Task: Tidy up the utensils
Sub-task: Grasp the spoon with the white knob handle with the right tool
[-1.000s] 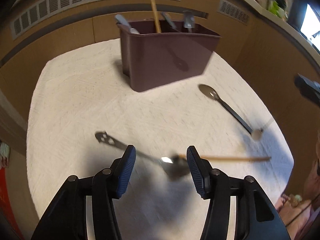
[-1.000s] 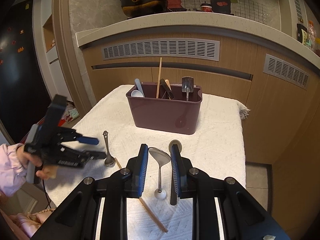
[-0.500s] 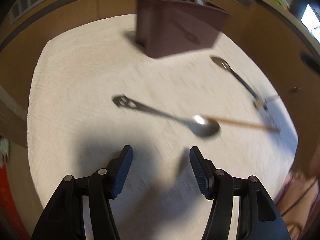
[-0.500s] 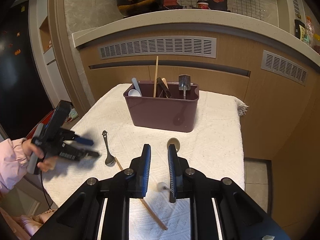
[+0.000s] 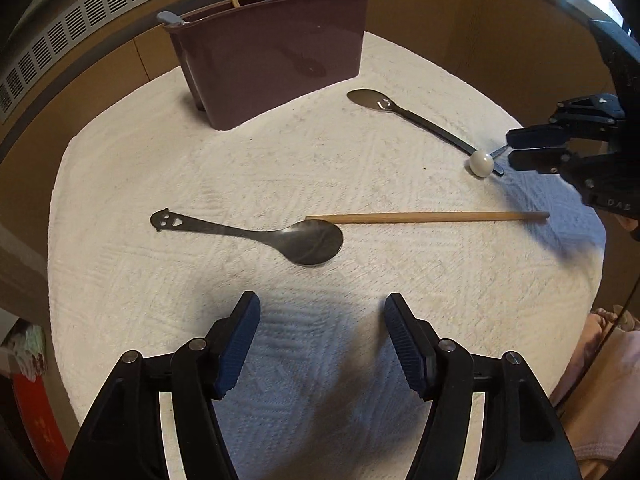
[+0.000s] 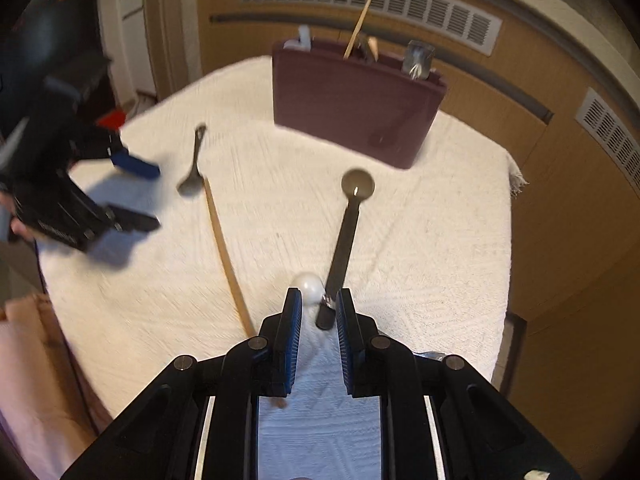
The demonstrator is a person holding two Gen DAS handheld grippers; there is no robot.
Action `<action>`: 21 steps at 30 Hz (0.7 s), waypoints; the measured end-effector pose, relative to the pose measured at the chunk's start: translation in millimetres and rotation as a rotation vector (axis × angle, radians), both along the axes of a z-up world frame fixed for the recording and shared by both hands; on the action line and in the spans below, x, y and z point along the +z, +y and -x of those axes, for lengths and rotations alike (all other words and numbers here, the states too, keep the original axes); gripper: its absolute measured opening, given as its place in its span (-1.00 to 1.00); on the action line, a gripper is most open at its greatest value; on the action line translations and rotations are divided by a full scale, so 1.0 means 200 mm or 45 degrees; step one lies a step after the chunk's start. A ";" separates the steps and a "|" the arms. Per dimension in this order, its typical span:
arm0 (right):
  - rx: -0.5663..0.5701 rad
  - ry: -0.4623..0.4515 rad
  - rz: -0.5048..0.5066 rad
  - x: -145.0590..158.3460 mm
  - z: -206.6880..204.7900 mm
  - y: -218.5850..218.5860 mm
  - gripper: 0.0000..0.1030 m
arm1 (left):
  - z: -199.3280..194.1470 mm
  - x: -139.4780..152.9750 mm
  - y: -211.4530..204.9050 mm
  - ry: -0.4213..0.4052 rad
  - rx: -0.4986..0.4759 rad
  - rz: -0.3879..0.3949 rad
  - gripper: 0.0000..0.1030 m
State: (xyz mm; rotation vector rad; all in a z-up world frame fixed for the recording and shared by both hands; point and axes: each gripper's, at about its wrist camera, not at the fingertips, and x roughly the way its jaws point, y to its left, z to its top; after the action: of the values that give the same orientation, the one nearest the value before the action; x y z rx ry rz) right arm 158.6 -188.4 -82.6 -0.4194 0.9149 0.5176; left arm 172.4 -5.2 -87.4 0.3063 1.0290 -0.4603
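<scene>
In the left wrist view, the left gripper (image 5: 322, 316) is pitched steeply down over the white cloth (image 5: 120, 280), jaws spread and opening wider, nothing between them. Just ahead of the jaws: a dark metal spoon (image 5: 280, 236) with a smiley-face handle end, handle off to the left jaw's side, bowl nearer the right jaw. A wooden chopstick (image 5: 428, 217) runs from the bowl's rim out past the right jaw. Further ahead stands the maroon utensil caddy (image 5: 276, 68), already holding several utensils. Far right of the jaws, the right gripper (image 5: 508, 147) comes in low and tilted down, tips at a white ball (image 5: 481, 163) that sits against the handle end of a black-handled spoon (image 5: 416, 122).

In the right wrist view, blurred: right gripper (image 6: 318, 304) angled steeply down, jaws narrow, not fully together. The black-handled spoon's (image 6: 344, 240) handle end sits between the tips; cannot tell if the pads press on it. White ball (image 6: 308, 286) just ahead of the left jaw tip. Chopstick (image 6: 224, 248) passes outside the left jaw. Caddy (image 6: 352, 100) straight ahead. Far left, left gripper (image 6: 136, 196) in a person's hand (image 6: 18, 228), jaws apart, close to the smiley spoon (image 6: 194, 168).
</scene>
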 end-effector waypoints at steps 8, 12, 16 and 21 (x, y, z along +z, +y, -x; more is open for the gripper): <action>0.152 0.026 0.074 -0.09 -0.10 0.08 -0.46 | 0.02 0.07 0.01 0.065 0.099 0.213 0.27; 0.057 0.041 0.043 -0.06 -0.15 0.11 -0.63 | -0.04 0.04 0.03 0.243 0.222 0.425 0.27; -0.059 0.086 -0.141 0.02 -0.19 0.04 -0.64 | -0.11 0.01 -0.02 0.392 0.315 0.553 0.24; -0.178 0.053 -0.272 0.12 -0.17 -0.08 -0.64 | -0.26 0.02 -0.18 0.423 0.373 0.496 0.24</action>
State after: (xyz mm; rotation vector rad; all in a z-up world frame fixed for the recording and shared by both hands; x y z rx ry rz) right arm 193.0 -204.3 -58.2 -0.1504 0.9109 0.4911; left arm 225.3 -42.2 -84.1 -0.2756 1.2557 -0.4416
